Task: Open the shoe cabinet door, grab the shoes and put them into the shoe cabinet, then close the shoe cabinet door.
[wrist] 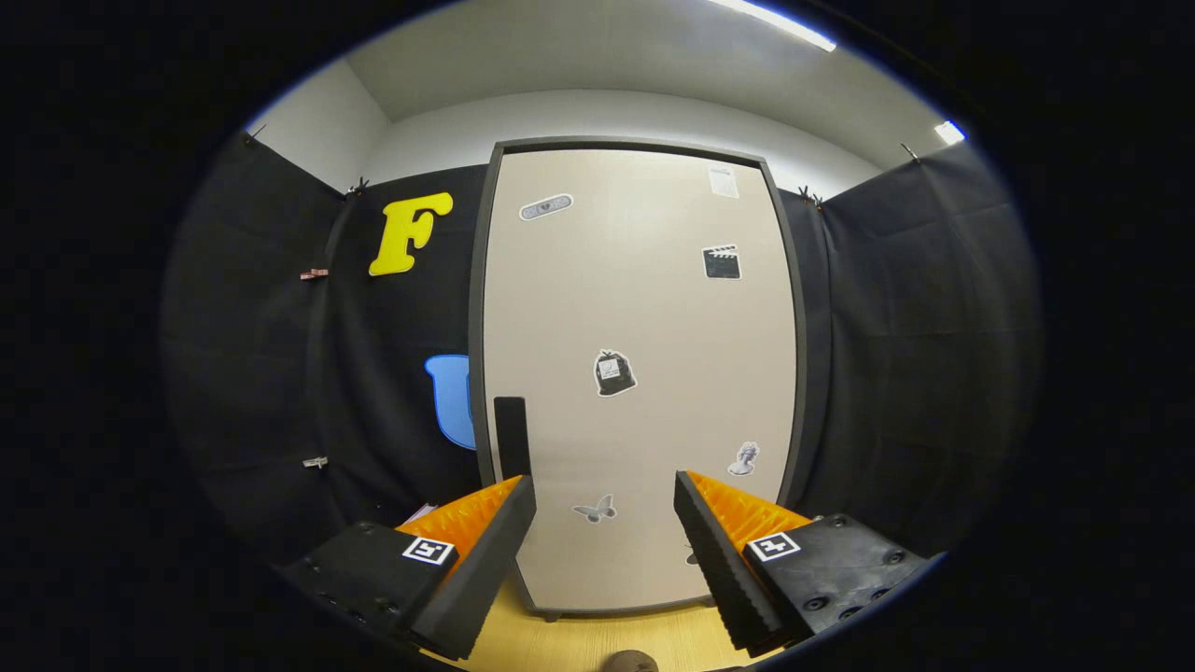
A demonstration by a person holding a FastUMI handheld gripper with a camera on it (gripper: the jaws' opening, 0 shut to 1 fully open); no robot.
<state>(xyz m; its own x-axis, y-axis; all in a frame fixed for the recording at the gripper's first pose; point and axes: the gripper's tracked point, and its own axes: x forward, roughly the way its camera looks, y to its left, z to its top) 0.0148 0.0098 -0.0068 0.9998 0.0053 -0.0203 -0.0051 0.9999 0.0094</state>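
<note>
The shoe cabinet [635,373] stands upright straight ahead, a tall beige door in a dark frame, its door closed. Several small stickers dot the door. A dark vertical handle [512,435] sits near the door's left edge, just above my left fingertip. My gripper [605,490] is open, fingers wide apart with nothing between them, held a short way back from the lower part of the door. A small brown rounded thing, perhaps the tip of a shoe [630,662], peeks out on the floor below and between the fingers.
Black cloth walls [896,355] close in on both sides of the cabinet. A light wooden floor [597,635] runs from the cabinet's base toward me. Small clips hold the cloth on the left wall.
</note>
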